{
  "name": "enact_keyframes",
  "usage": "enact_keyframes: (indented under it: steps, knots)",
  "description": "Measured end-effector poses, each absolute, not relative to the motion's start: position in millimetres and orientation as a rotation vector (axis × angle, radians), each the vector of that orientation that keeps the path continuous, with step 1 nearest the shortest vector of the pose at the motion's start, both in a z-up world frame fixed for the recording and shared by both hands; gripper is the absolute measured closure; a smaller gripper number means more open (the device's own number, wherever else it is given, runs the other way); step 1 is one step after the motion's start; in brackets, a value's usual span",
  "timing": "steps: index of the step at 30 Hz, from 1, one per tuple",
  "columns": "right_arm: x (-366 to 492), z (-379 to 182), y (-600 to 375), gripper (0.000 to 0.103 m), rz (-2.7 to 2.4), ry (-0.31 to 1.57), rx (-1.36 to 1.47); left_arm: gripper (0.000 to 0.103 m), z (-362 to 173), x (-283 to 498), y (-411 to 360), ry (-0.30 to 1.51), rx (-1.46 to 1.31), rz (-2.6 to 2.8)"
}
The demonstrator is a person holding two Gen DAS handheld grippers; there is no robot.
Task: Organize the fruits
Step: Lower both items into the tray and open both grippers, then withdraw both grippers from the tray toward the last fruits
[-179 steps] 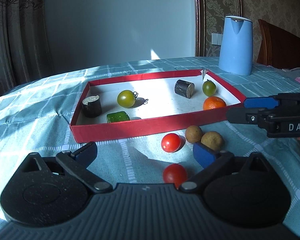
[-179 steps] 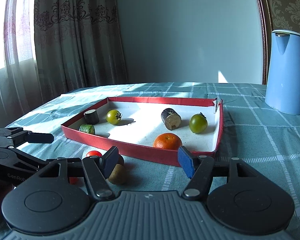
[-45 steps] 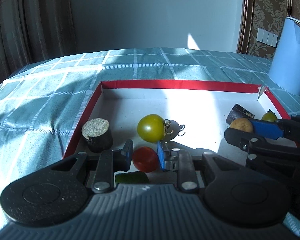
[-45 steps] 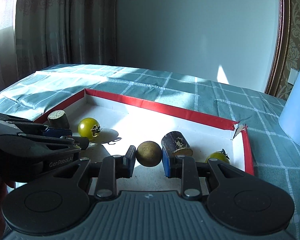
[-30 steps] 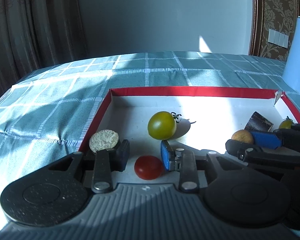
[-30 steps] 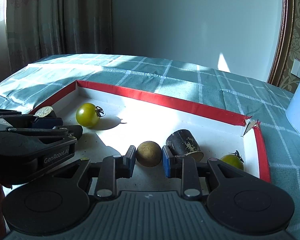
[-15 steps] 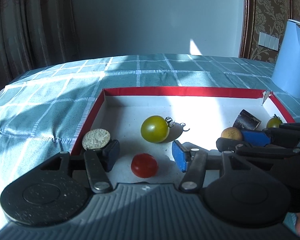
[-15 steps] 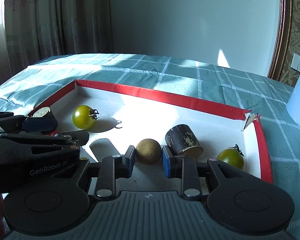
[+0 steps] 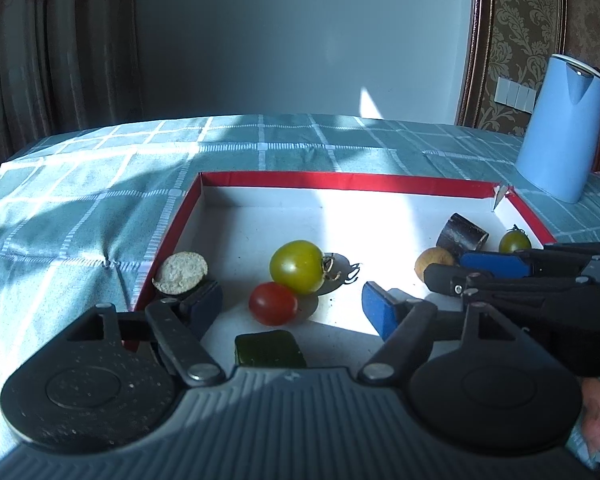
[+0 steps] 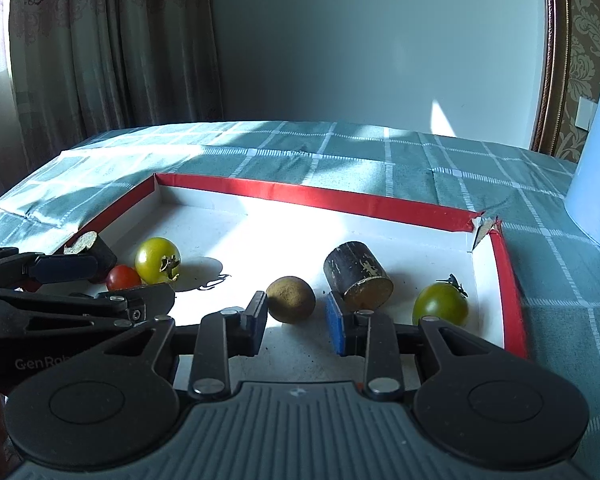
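A red-rimmed white tray point(image 9: 340, 184) holds the fruit. A red tomato point(image 9: 273, 304) rests on its floor beside a yellow-green tomato point(image 9: 297, 267), between the spread fingers of my left gripper point(image 9: 292, 312). Its jaws are opening and touch nothing. In the right wrist view a brown round fruit point(image 10: 291, 299) sits on the tray floor point(image 10: 284, 224) just ahead of my right gripper point(image 10: 296, 324). Those jaws are opening, and a gap shows beside the right pad. The left gripper point(image 10: 100, 280) appears there at the left, and the right gripper point(image 9: 480, 272) shows in the left wrist view.
Also in the tray are a dark cylinder point(image 10: 358, 276), a small green tomato point(image 10: 440, 304), a cut-topped dark cylinder point(image 9: 180, 273) by the left wall and a green block point(image 9: 270, 349). A blue kettle point(image 9: 556, 132) stands on the checked cloth at the far right.
The left jaws spread wide and let go of the red tomato, which now lies on the tray floor. The right jaws have begun to part from the brown fruit.
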State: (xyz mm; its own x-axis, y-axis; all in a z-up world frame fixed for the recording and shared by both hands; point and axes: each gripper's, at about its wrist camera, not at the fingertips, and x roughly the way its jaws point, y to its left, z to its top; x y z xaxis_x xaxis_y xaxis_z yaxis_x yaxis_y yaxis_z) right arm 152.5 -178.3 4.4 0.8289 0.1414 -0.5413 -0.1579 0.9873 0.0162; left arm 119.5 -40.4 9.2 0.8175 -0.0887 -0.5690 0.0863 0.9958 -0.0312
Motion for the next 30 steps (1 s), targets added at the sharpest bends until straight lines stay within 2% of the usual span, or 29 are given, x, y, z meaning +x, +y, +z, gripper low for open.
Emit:
enact_keyframes:
  steps: [4, 7, 9, 11, 12, 15, 30]
  knots:
    - [149.1, 5.0, -179.6, 0.072, 0.160, 0.568, -0.027, 0.026, 9.8, 116.1, -41.6, 0.595, 0.006, -0.089]
    - [145.2, 6.7, -184.0, 0.071, 0.156, 0.556, -0.011, 0.019, 10.7, 113.1, -42.0, 0.591, 0.001, -0.097]
    - [143.3, 7.8, -187.8, 0.061, 0.143, 0.538, 0.001, 0.014, 10.7, 109.6, -43.5, 0.585, 0.009, -0.085]
    - [141.6, 9.1, -191.3, 0.044, 0.124, 0.518, 0.003, 0.009, 11.9, 105.5, -43.4, 0.570, 0.016, -0.076]
    - [140.1, 10.4, -193.6, 0.041, 0.122, 0.508, 0.011, 0.004, 12.8, 103.4, -42.7, 0.562, 0.013, -0.069]
    - [133.3, 16.3, -200.9, 0.041, 0.132, 0.481, 0.055, 0.000, 15.1, 97.9, -39.6, 0.543, 0.005, -0.058]
    - [104.2, 21.4, -214.8, 0.040, 0.159, 0.432, 0.110, 0.000, 15.2, 88.1, -35.5, 0.535, 0.008, -0.038]
